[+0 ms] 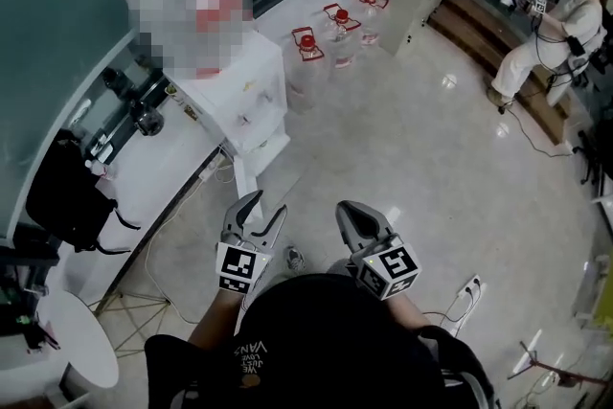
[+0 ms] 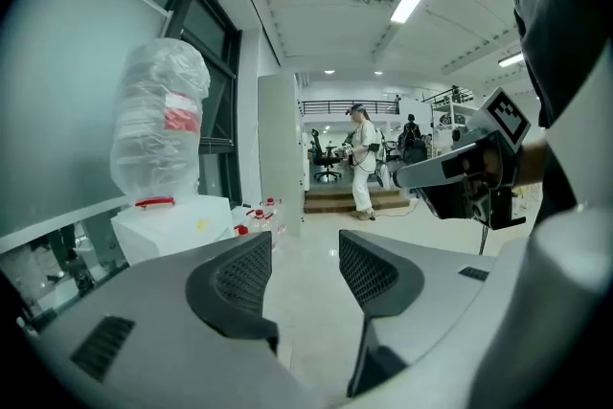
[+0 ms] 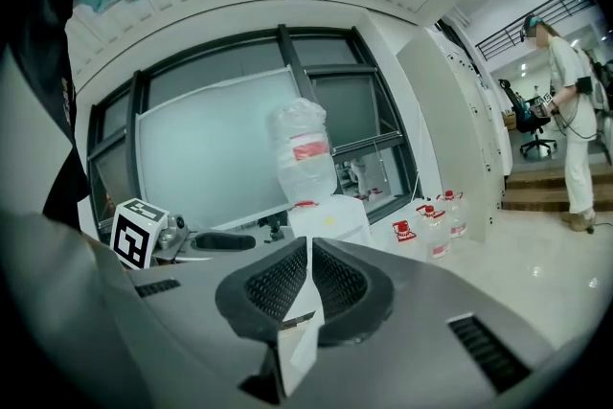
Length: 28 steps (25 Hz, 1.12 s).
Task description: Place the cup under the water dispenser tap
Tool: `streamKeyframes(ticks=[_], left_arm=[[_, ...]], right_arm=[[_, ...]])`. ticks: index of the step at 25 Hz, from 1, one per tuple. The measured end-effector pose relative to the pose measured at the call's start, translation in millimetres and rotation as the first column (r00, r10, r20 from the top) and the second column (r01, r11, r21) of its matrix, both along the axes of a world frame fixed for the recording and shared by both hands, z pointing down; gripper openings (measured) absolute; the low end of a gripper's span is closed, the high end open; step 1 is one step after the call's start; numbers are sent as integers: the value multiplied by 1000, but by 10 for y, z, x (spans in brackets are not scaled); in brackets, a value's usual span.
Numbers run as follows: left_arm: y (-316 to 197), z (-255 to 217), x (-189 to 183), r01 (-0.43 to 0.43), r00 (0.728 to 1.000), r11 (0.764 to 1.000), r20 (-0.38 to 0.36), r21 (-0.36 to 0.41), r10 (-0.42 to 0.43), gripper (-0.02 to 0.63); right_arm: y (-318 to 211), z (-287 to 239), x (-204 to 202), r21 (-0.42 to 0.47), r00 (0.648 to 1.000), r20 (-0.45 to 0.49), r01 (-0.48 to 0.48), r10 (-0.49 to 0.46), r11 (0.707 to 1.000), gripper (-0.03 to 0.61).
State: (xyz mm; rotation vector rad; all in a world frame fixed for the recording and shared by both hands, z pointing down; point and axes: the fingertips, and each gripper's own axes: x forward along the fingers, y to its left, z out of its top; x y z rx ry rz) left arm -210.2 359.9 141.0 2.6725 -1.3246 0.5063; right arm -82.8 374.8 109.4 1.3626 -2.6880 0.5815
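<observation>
The thin paper cup (image 3: 299, 345) pinched in the right hand-held gripper (image 3: 308, 254) may slip or crumple; the left hand-held gripper (image 2: 305, 268) gapes empty.

We hold both arms out in front, side by side, the grippers tipped slightly downward. Our left gripper (image 1: 265, 206) has its jaws wide apart with nothing between them. Our right gripper (image 1: 356, 211) has its jaws pressed together on a flat paper cup (image 3: 302, 340).

Water dispenser (image 1: 244, 96): white. Bottle (image 3: 302, 124): clear, red label. Jug caps (image 1: 306, 40): red. Right gripper (image 3: 308, 254) fingers (image 3: 343, 287): dark grey, mesh-patterned. Paper strip (image 3: 297, 345) between them: white.
</observation>
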Motion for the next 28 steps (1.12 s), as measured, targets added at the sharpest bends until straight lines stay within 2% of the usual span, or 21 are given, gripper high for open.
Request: streamKeyframes(ticks=[6, 14, 24, 28], left_arm=[[-388, 334, -221, -30, 998, 999, 47, -37, 32, 232], [-728, 925, -265, -48, 992, 995, 116, -85, 58, 235], [-1431, 1589, -121, 9, 984, 984, 178, -179, 23, 236], [-1790, 1921, -100, 72, 973, 976, 228, -205, -24, 236]], right_arm=[[-227, 151, -189, -31, 1000, -23, -16, 15, 999, 46], [-547, 450, -280, -87, 1000, -8, 11, -12, 996, 46], [-1181, 825, -84, -130, 998, -29, 58, -63, 990, 46], [-1410, 1113, 45, -185, 997, -17, 69, -73, 980, 46]])
